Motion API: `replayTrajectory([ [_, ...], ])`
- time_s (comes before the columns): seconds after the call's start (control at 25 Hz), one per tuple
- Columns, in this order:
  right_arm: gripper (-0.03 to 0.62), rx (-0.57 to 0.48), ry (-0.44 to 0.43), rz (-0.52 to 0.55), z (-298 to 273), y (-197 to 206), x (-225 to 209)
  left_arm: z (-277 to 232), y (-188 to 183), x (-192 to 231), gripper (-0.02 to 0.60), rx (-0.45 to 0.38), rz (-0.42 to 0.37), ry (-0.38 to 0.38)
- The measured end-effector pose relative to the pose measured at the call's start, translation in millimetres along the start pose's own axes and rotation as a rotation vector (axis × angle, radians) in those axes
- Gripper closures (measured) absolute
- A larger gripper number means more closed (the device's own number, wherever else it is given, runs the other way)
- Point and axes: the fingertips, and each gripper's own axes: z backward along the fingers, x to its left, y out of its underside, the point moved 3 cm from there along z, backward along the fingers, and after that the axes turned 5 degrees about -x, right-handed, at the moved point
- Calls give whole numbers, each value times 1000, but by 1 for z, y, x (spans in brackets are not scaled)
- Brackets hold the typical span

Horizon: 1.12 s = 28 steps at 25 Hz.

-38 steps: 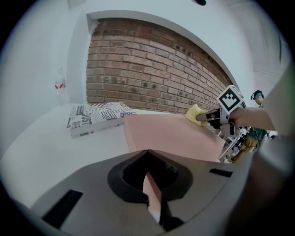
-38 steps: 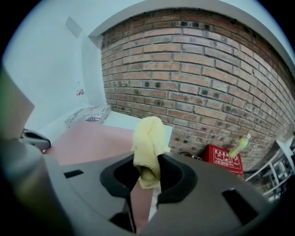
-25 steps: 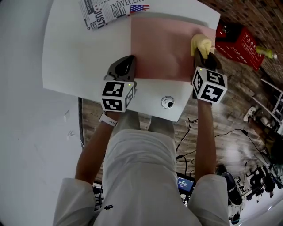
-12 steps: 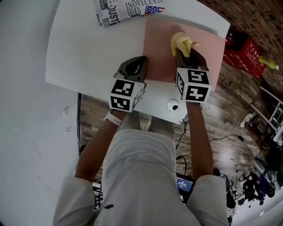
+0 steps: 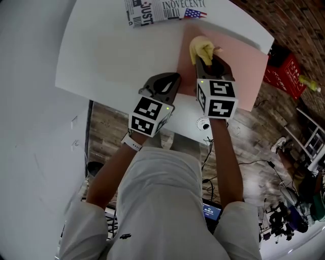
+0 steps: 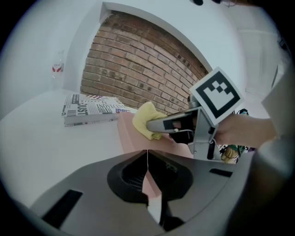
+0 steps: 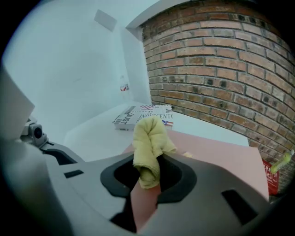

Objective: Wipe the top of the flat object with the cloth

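A pink flat sheet (image 5: 241,58) lies on the white table (image 5: 111,56). My right gripper (image 5: 205,58) is shut on a bunched yellow cloth (image 5: 202,49), which sits over the sheet's left part. In the right gripper view the cloth (image 7: 148,143) sticks up from between the jaws above the sheet (image 7: 216,152). My left gripper (image 5: 175,77) is shut, with its tips at the sheet's near left edge. The left gripper view shows its jaws closed (image 6: 147,154), the pink sheet (image 6: 131,133) just beyond them, and the cloth (image 6: 145,120) in the other gripper.
A printed newspaper-style book (image 5: 162,9) lies at the table's far edge, just left of the sheet. A small round fitting (image 5: 204,124) sits near the table's front edge. A red box (image 5: 284,73) stands on the wooden floor at the right. A brick wall (image 7: 221,60) rises behind the table.
My right gripper has carried the cloth leftwards across the sheet, from its right edge to its left part. The left gripper has stayed at the sheet's near left edge.
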Motion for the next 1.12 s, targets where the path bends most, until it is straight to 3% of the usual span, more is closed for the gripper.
replayTrajectory([
  [0.28,500,4,-35,37,-7,-5,18,15,29,-12,563,58,41,44],
  [0.52,500,6,-88,39,-4,0,38,13,33,-13,565,80,-11,20],
  [0.84,500,39,-134,35,15,22,60,13,34,-12,565,87,-17,-14],
  [1.12,499,48,-114,7,31,36,47,14,34,-13,565,93,-40,-32],
])
